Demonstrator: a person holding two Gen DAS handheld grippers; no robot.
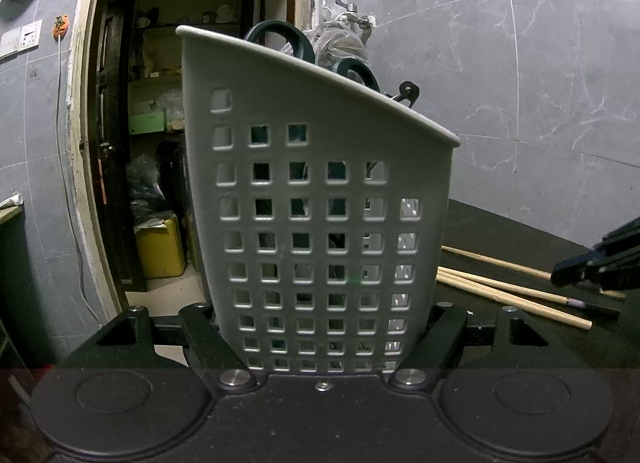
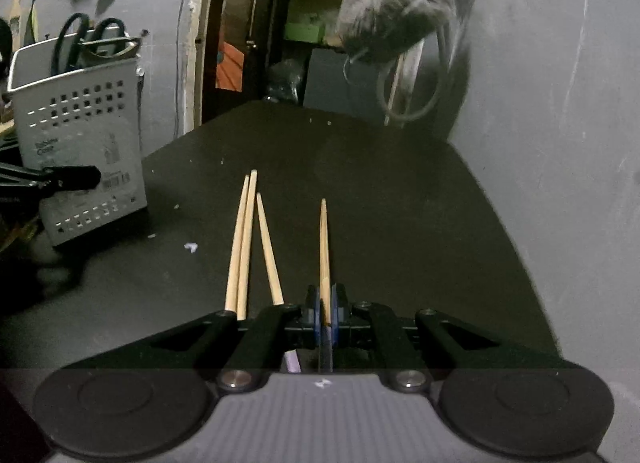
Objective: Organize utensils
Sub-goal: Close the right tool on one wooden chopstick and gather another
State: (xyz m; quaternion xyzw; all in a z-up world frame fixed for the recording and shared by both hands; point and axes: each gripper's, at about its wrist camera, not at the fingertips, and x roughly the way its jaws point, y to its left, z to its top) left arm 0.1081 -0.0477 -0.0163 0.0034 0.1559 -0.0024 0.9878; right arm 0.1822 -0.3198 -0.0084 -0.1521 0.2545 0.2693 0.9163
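Note:
My left gripper [image 1: 324, 319] is shut on the base of a white perforated utensil caddy [image 1: 320, 203], one finger on each side, holding it upright. Dark-handled scissors [image 1: 276, 39] stick out of its top. In the right wrist view the caddy [image 2: 80, 135] stands at the left of the black table [image 2: 400, 203], with a left finger [image 2: 72, 177] against it. My right gripper [image 2: 325, 299] is shut on one wooden chopstick [image 2: 324, 247], which points forward. Three more chopsticks [image 2: 244, 247] lie on the table just left of it. The right gripper [image 1: 592, 267] also shows beside those chopsticks [image 1: 500, 287].
A grey marbled wall [image 1: 520, 63] runs behind and to the right of the table. A plastic bag [image 2: 400, 7] hangs on the wall above the table's far end. An open doorway [image 1: 168, 143] to a storeroom lies beyond the table's far left edge.

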